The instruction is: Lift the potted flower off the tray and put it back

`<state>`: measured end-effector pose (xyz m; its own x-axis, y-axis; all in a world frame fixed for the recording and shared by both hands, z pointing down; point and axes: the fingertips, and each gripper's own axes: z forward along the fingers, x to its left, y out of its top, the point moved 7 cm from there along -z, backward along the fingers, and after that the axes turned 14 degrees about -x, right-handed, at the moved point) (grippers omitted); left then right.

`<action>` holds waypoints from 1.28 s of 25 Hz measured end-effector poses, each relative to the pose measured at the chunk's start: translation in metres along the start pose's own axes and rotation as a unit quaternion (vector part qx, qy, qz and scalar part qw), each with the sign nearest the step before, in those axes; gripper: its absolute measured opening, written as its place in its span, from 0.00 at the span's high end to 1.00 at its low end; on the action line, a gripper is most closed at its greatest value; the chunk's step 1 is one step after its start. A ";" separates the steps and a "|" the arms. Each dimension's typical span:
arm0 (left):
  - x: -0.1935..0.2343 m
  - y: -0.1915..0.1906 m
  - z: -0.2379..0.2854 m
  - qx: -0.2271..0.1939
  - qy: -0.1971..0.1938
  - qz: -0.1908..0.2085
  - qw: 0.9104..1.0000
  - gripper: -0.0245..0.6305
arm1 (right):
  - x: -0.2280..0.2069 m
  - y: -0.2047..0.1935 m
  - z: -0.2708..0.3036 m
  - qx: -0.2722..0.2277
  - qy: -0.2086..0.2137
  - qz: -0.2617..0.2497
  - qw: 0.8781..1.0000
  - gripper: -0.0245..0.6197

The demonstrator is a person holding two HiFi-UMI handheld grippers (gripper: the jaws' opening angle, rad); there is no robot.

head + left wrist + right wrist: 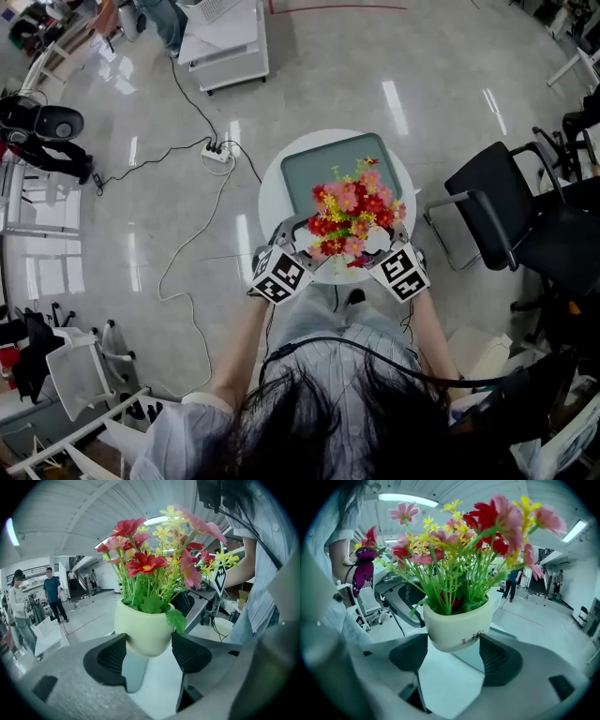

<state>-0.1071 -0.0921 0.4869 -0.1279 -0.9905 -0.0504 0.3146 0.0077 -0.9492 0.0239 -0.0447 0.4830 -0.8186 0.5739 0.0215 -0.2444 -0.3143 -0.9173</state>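
Observation:
The potted flower (pixel 354 217), a cream pot with red, pink and yellow blooms, hangs just above the near edge of the round white table (pixel 272 192). The grey-green tray (pixel 333 167) lies farther back on it, with nothing on it. My left gripper (pixel 295 246) and right gripper (pixel 380 246) clasp the pot from opposite sides. In the left gripper view the pot (pixel 143 631) sits between the black pads (pixel 111 659), its base off the surface. The right gripper view shows the pot (pixel 459 626) pinched likewise, with the tray (pixel 472 660) behind and below it.
A black office chair (pixel 497 202) stands right of the table. A power strip (pixel 217 154) with trailing cables lies on the floor to the left, and a white cart (pixel 225 42) beyond. People (pixel 54 597) stand far off in the left gripper view.

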 end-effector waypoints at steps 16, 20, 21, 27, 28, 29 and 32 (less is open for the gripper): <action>-0.084 0.009 0.007 0.006 0.051 -0.010 0.999 0.52 | 0.019 -0.024 -0.067 -0.002 0.037 -0.039 0.999 0.40; -0.099 0.006 0.006 0.011 0.056 -0.009 0.998 0.52 | 0.027 -0.031 -0.076 -0.006 0.040 -0.042 0.998 0.40; -0.102 0.006 0.006 0.013 0.057 -0.009 0.998 0.52 | 0.029 -0.033 -0.078 -0.006 0.041 -0.042 0.998 0.40; -0.118 0.006 0.005 0.011 0.066 -0.015 0.998 0.52 | 0.035 -0.037 -0.089 -0.011 0.049 -0.043 0.998 0.40; -0.119 0.006 0.005 0.011 0.068 -0.017 0.998 0.52 | 0.035 -0.038 -0.090 -0.011 0.050 -0.044 0.998 0.40; -0.121 0.005 0.005 0.011 0.069 -0.019 0.997 0.52 | 0.036 -0.039 -0.091 -0.010 0.051 -0.045 0.998 0.40; -0.125 0.003 0.003 0.013 0.073 -0.022 0.997 0.52 | 0.039 -0.042 -0.092 -0.004 0.055 -0.044 0.998 0.40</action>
<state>-0.0870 0.0315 0.4916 -0.2763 -0.9595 -0.0548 0.3289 -0.0408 -0.9435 0.0499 0.0603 0.4859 -0.7322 0.6786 0.0585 -0.3078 -0.2530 -0.9172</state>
